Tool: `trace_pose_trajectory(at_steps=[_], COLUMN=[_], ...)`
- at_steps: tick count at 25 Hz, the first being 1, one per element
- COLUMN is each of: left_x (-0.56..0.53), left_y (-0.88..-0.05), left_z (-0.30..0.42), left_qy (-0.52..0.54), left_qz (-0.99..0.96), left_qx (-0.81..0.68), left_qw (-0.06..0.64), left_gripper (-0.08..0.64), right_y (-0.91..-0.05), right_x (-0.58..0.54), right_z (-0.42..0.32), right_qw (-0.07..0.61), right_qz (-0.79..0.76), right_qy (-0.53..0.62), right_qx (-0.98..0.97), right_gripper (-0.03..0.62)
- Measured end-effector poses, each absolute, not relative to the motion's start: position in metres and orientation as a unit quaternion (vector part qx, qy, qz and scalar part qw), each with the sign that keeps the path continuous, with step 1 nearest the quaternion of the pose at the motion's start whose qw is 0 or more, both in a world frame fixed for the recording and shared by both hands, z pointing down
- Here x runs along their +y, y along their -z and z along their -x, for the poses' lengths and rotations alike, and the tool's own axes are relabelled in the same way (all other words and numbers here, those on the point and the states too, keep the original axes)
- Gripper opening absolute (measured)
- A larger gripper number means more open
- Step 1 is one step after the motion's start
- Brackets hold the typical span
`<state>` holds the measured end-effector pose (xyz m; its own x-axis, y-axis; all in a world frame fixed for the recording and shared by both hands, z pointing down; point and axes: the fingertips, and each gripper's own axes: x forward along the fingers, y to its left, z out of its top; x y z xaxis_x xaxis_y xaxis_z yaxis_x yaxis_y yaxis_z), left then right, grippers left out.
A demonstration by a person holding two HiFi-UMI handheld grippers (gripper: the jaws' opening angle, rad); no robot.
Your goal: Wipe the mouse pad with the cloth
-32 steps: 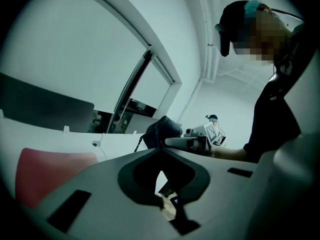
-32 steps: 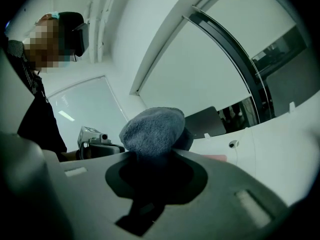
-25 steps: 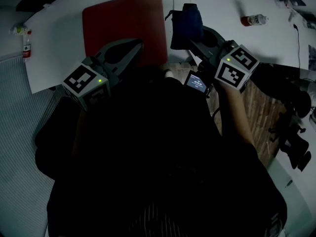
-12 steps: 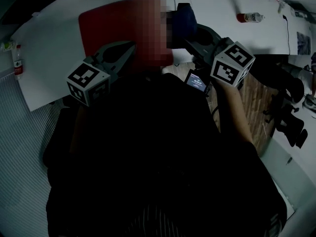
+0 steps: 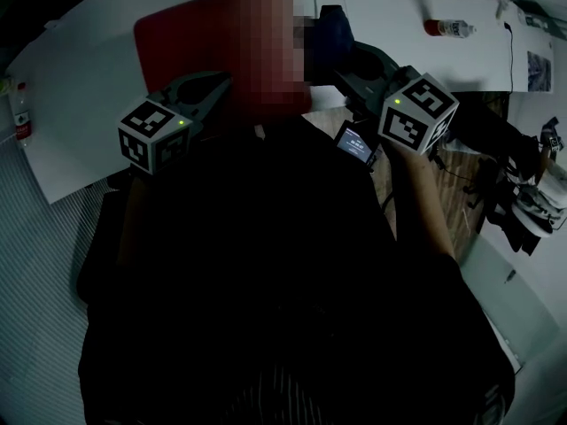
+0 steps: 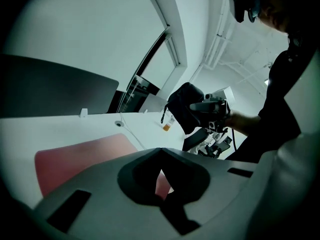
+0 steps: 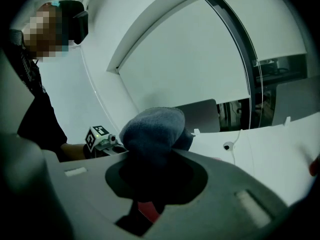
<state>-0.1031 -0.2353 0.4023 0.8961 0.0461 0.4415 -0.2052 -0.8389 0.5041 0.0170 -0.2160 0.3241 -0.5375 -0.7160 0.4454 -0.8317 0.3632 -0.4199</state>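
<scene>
The red mouse pad point(image 5: 182, 42) lies on the white table point(image 5: 89, 104), partly under a mosaic patch in the head view. My left gripper point(image 5: 226, 82) hovers at the pad's near edge, shut and empty; in the left gripper view its tips point(image 6: 161, 149) meet above the pad point(image 6: 75, 159). My right gripper point(image 5: 341, 65) is off the pad's right side, shut on the dark blue cloth point(image 5: 330, 35). The cloth point(image 7: 152, 129) bulges up between the jaws in the right gripper view. A strip of red pad point(image 7: 147, 209) shows beneath them.
A small bottle point(image 5: 447, 28) lies at the table's back right. A white cable point(image 6: 131, 134) and a small round puck point(image 6: 118, 124) sit behind the pad. Another bottle point(image 5: 19, 122) stands at the left. Wooden floor point(image 5: 461, 193) and dark gear point(image 5: 523, 193) lie to the right.
My left gripper has drawn back a little to the left along the pad's near edge. The right gripper still holds the cloth in about the same place.
</scene>
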Motion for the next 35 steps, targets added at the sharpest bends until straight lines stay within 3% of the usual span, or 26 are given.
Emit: trace_pose_trajectory(at_steps=[7,25,35], left_x=[-0.238,-0.242,-0.244], left_y=[-0.438,-0.526,-0.577], left_z=[0.103,0.111,0.112], left_qy=[-0.258,-0.348,-0.381], left_qz=[-0.912,-0.844,-0.815], left_qx=[-0.093,-0.192,-0.22], left_qw=[0.304,0.359,0.377], left_gripper=[0.008,0.008,0.008], right_y=[-0.341,-0.436,-0.475], right_x=[-0.246,-0.267,-0.267], right_z=[-0.021,-0.033,-0.026], right_qw=[0.099,0.259,0.281], right_qz=[-0.422,-0.309,-0.28], right_qy=[-0.305,-0.276,-0.293], right_qx=[-0.848,-0.873,-0.87], right_gripper=[0.071,0.071,0.071])
